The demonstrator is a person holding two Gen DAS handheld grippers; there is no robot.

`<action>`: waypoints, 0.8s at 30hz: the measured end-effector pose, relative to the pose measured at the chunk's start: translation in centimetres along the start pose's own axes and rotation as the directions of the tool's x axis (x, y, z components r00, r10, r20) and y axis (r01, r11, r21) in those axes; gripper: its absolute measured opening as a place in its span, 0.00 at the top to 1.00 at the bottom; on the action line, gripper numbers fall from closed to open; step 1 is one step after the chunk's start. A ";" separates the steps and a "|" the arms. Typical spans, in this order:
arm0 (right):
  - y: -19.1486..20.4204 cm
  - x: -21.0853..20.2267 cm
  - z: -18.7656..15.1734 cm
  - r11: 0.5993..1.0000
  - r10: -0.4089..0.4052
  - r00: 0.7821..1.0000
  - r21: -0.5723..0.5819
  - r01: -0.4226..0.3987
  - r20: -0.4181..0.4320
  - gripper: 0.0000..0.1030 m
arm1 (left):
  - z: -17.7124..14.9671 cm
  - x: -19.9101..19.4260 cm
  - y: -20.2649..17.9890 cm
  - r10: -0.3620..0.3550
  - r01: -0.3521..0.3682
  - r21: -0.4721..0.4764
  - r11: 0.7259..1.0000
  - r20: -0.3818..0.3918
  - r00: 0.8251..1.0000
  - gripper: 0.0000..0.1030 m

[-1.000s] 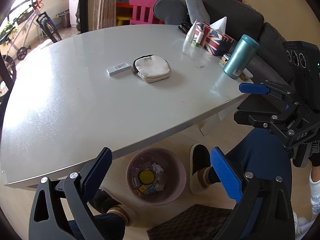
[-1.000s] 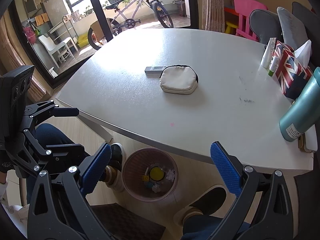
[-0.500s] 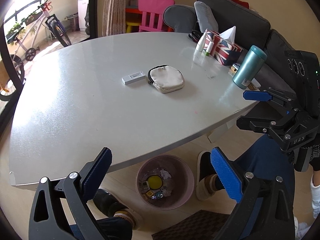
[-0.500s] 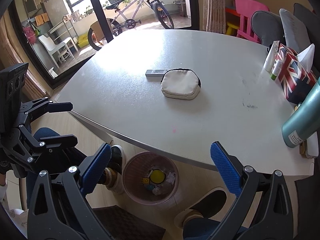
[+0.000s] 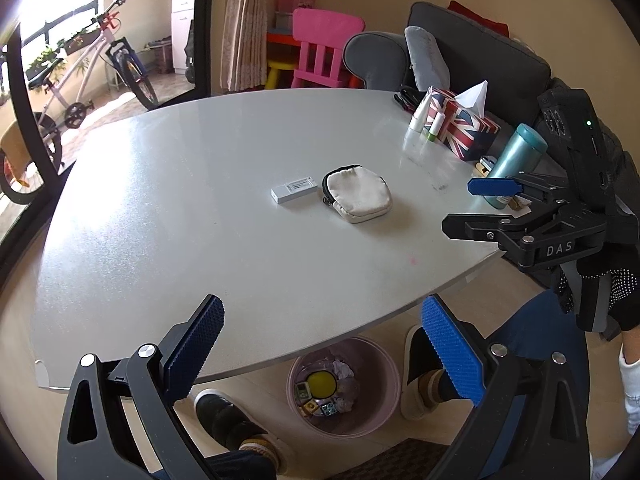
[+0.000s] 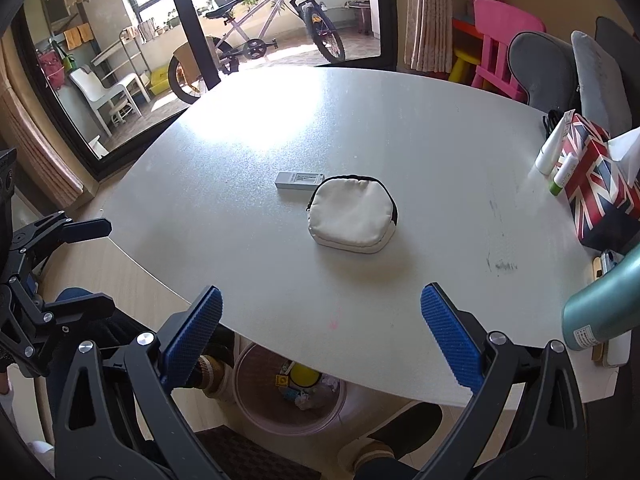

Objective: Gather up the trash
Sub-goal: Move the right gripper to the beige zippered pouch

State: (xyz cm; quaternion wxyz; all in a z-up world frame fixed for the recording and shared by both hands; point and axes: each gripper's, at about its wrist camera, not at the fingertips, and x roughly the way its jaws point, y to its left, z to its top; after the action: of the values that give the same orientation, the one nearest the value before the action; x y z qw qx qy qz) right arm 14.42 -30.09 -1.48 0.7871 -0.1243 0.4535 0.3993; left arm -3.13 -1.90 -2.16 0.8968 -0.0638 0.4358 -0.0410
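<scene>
A pink waste bin (image 5: 380, 420) stands on the floor under the table's near edge, holding a yellow round item, crumpled paper and small packets; it also shows in the right wrist view (image 6: 256, 412). My left gripper (image 5: 322, 346) is open and empty above the table's near edge. My right gripper (image 6: 320, 334) is open and empty, also over the near edge. Each gripper shows in the other's view, the right one (image 5: 484, 208) and the left one (image 6: 90, 264). On the grey table (image 5: 180, 208) lie a white pouch (image 5: 358, 194) and a small white box (image 5: 294, 192).
A Union Jack tissue box (image 5: 464, 128), two small tubes (image 5: 420, 114) and a teal flask (image 5: 514, 164) stand at the table's right side. My feet in slippers (image 5: 420, 376) flank the bin. A sofa, pink chair and bicycle lie beyond the table.
Both grippers have risen and tilted up toward the table, so the bin has slid lower in both views. Both stay open and empty.
</scene>
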 end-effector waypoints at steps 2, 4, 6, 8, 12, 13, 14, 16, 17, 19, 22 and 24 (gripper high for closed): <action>-0.1 0.6 0.9 1.000 -0.005 1.000 -0.011 0.005 -0.008 0.05 | 0.3 -0.1 0.2 0.001 -0.001 -0.001 1.000 0.008 1.000 0.07; -0.1 1.2 1.6 1.000 -0.009 1.000 -0.020 0.009 -0.018 0.05 | 0.6 -0.2 0.2 0.001 -0.001 -0.001 1.000 0.013 1.000 0.07; -0.2 1.8 2.4 0.999 -0.019 0.999 -0.028 0.019 -0.026 0.05 | 0.7 -0.3 0.2 0.001 -0.001 0.001 1.000 0.017 1.000 0.07; -0.2 2.6 3.1 0.999 -0.026 0.999 -0.036 0.024 -0.034 0.05 | 0.8 -0.3 0.2 -0.001 0.000 0.001 1.000 0.019 1.000 0.07; -0.5 4.3 4.4 0.999 -0.037 0.997 -0.042 0.034 -0.062 0.05 | 0.9 -0.4 0.2 0.001 -0.001 0.001 1.000 0.023 1.000 0.07; -0.6 4.8 4.7 0.998 -0.038 0.997 -0.044 0.035 -0.069 0.05 | 0.8 -0.4 0.3 0.001 -0.001 -0.001 1.000 0.023 1.000 0.07; -0.8 5.4 4.9 0.998 -0.040 0.996 -0.044 0.036 -0.078 0.05 | 0.8 -0.5 0.3 0.002 -0.002 -0.003 1.000 0.023 1.000 0.07; -1.0 6.3 5.3 0.998 -0.043 0.995 -0.044 0.039 -0.093 0.05 | 0.8 -0.5 0.4 0.003 -0.003 -0.006 1.000 0.022 1.000 0.07; -1.0 6.7 5.5 0.998 -0.044 0.994 -0.044 0.039 -0.101 0.05 | 0.8 -0.5 0.5 0.003 -0.003 -0.009 1.000 0.022 1.000 0.07; -1.2 7.7 5.9 0.998 -0.051 0.992 -0.045 0.046 -0.118 0.05 | 0.7 -0.5 0.7 0.004 -0.004 -0.014 1.000 0.022 1.000 0.07; -1.7 9.3 6.4 0.998 -0.053 0.987 -0.038 0.048 -0.150 0.05 | 0.8 -0.5 0.9 0.006 -0.006 -0.020 1.000 0.020 1.000 0.07; -1.9 10.3 6.6 0.998 -0.055 0.984 -0.038 0.049 -0.171 0.05 | 0.8 -0.5 1.2 0.007 -0.007 -0.025 1.000 0.018 1.000 0.08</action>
State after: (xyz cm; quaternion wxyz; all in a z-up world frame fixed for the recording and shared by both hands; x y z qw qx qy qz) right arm 22.62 -22.34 -6.49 0.7531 -0.1831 0.5095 0.3738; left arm -2.77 -0.61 -1.42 0.9001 -0.0739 0.4282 -0.0320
